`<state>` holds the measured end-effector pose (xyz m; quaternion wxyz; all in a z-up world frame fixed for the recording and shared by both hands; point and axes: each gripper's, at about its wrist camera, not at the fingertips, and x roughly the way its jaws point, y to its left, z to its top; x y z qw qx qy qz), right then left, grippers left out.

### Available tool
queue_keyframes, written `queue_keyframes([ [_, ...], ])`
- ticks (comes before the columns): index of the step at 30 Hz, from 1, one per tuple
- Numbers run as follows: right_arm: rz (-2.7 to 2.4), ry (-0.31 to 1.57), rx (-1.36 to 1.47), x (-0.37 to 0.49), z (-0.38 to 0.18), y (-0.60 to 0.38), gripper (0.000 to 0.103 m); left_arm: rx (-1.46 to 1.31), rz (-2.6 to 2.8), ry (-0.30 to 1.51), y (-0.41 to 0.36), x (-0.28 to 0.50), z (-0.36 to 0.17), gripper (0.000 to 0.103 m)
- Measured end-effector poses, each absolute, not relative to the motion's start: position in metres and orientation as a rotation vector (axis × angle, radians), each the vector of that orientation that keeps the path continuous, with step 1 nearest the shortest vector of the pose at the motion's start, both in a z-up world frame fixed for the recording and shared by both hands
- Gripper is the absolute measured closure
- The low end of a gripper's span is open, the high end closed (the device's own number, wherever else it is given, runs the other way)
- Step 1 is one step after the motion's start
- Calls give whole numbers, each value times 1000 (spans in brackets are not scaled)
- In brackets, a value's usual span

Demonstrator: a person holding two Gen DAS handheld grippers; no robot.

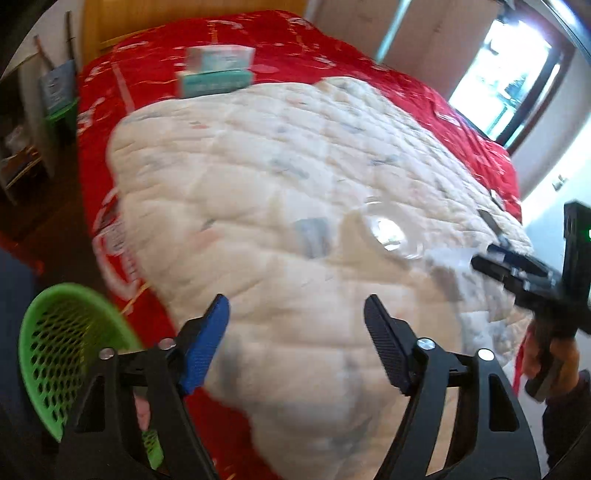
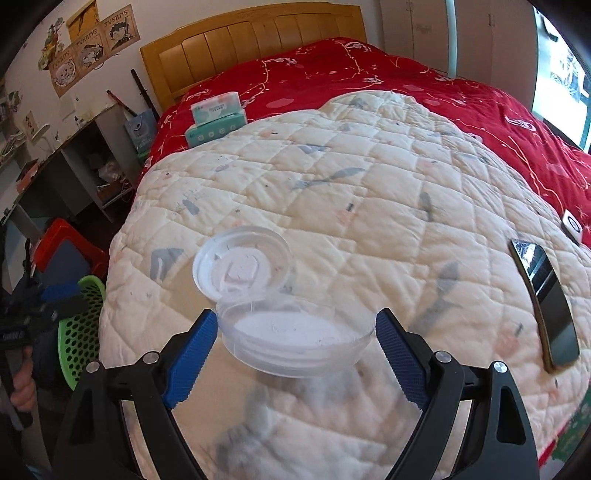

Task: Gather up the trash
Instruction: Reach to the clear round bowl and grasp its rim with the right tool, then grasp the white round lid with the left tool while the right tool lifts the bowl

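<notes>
Right gripper (image 2: 293,347): jaws spread wide, blue ribbed pads on black arms, on either side of the container; whether the pads touch it cannot be told.
Container (image 2: 291,338): clear plastic, round and shallow, with a round hinged lid (image 2: 243,260) flipped open behind it; it lies on the quilt between the right jaws. In the left view it is a blurred clear shape (image 1: 384,232) just ahead of the right gripper (image 1: 491,264).
Left gripper (image 1: 297,325): jaws open and holding nothing, one pad blue, the other dark and ribbed, over the quilt.
Quilt (image 2: 369,192): cream, stitched in padded squares, small grey and pink prints, spread on a red bedspread (image 2: 406,70) with pale line patterns.
Basket (image 1: 62,365): green plastic mesh, round, beside the bed at the left.
Phone (image 2: 546,299): dark, glossy, long, on the quilt at the right.
Tissue packs (image 2: 218,118): two stacked, teal and white, near the wooden headboard (image 2: 251,33); print too small to read.
Posters (image 2: 92,48): cartoon faces, lettering not clearly legible.
</notes>
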<state>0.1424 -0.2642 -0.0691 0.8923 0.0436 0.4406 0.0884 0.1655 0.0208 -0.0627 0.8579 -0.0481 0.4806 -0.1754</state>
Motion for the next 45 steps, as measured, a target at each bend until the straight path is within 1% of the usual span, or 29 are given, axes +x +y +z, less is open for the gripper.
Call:
queue_keyframes([
  [4, 179, 923, 91, 128, -74, -273, 19, -93, -435, 1020, -13, 185, -65, 44],
  [6, 175, 923, 87, 124, -76, -276, 19, -85, -460, 1030, -27, 194, -68, 52],
  [10, 174, 930, 82, 117, -81, -279, 19, -52, -473, 1052, -52, 214, -75, 61],
  [12, 171, 927, 75, 114, -83, -279, 19, -51, -475, 1066, -60, 224, -80, 69],
  [17, 181, 934, 79, 110, -88, -282, 19, -45, -469, 1114, -75, 246, -95, 78],
  [19, 182, 936, 86, 110, -90, -284, 19, -32, -465, 1119, -79, 249, -98, 80],
  [22, 184, 943, 97, 110, -94, -286, 19, -7, -459, 1123, -86, 254, -102, 86],
  [24, 190, 955, 104, 111, -97, -286, 16, 11, -446, 1124, -90, 257, -105, 93],
  [26, 198, 965, 108, 113, -99, -285, 15, 22, -431, 1125, -92, 260, -109, 94],
  [27, 201, 969, 110, 114, -101, -285, 12, 25, -426, 1125, -92, 260, -110, 95],
  [33, 209, 1000, 85, 123, -109, -278, 8, 32, -421, 1106, -94, 259, -107, 97],
  [39, 187, 1009, 43, 131, -114, -271, 8, 2, -447, 1082, -92, 250, -94, 99],
  [40, 176, 1011, 39, 132, -114, -270, 9, -2, -451, 1075, -90, 247, -91, 99],
  [41, 170, 1008, 49, 132, -113, -271, 12, -7, -454, 1069, -87, 244, -88, 99],
  [45, 170, 999, 69, 129, -107, -271, 13, -35, -447, 1040, -66, 230, -72, 99],
])
